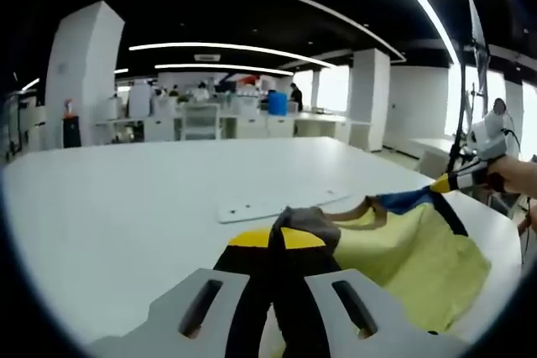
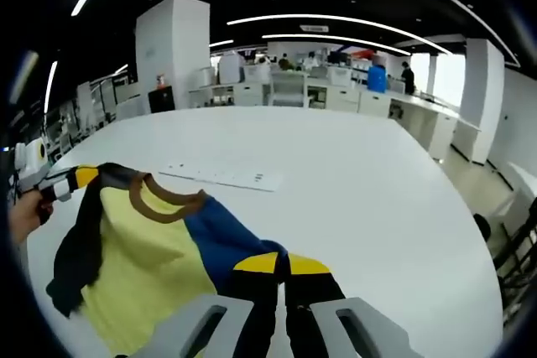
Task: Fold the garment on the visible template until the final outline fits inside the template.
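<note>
**Garment hanging between two grips, off the template**

The left hand-held gripper (image 1: 281,245) is pinching a bunched, grey-and-yellow corner of the garment (image 1: 403,257) between jaws pressed together on the cloth. The right hand-held gripper (image 2: 281,270) is doing the same on a yellow-tipped blue sleeve end, its jaws closing on the fabric. Between them the garment, a yellow shirt with a brown collar, blue shoulder and black sleeve, is lying stretched across the near part of the white counter (image 1: 126,199), with its far side drooping towards the counter's edge in the left gripper view.

A thin white strip with small markings (image 2: 222,175) is lying flat farther in on the counter, apart from the cloth; it may be part of the template, though the view is too poor to be sure, and no clear outline is showing under the garment.

The main risk, as I judge it, is placement: the shirt is sitting close to the counter's near edge, so a slack fold could let the loose black sleeve slide off and out of sight. Uneven pull between the two grips could also twist the body and leave a crooked outline that overruns the template. A thick bunch in the left jaws may slip out mid-lift.
</note>
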`<move>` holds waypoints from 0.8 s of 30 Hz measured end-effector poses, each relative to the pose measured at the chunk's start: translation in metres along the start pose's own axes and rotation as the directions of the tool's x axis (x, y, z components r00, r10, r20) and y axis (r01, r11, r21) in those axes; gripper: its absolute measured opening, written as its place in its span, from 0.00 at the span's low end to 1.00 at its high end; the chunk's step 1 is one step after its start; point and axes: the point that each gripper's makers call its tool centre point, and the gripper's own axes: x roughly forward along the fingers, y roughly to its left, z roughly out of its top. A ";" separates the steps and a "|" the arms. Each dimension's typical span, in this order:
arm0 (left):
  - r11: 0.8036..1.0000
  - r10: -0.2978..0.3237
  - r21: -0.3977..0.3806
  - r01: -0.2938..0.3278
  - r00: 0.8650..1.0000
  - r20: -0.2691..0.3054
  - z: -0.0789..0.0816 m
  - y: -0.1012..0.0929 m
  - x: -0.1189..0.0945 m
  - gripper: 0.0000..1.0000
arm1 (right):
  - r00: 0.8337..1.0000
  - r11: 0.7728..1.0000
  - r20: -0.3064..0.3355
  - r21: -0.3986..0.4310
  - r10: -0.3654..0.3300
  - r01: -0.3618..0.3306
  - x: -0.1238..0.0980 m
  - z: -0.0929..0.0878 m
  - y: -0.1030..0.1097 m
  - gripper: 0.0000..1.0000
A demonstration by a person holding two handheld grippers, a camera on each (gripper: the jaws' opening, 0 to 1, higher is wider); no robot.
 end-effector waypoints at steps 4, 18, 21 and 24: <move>0.998 0.005 0.063 -0.004 1.000 -0.025 -0.012 0.000 0.018 0.00 | 1.000 0.999 -0.012 0.044 -0.001 0.001 0.015 -0.004 -0.002 0.00; 0.998 0.029 0.062 -0.022 0.994 -0.109 -0.043 0.008 0.041 0.01 | 0.995 0.999 -0.100 0.041 -0.002 0.006 0.046 -0.032 -0.010 0.00; 0.996 0.058 0.068 -0.050 0.992 -0.112 -0.040 0.016 0.035 0.01 | 0.993 0.999 -0.115 0.051 0.020 -0.014 0.045 -0.035 -0.007 0.00; 0.997 0.068 0.031 -0.065 0.992 -0.105 -0.036 0.023 0.029 0.13 | 0.993 0.997 -0.112 0.074 0.043 -0.035 0.040 -0.033 -0.004 0.06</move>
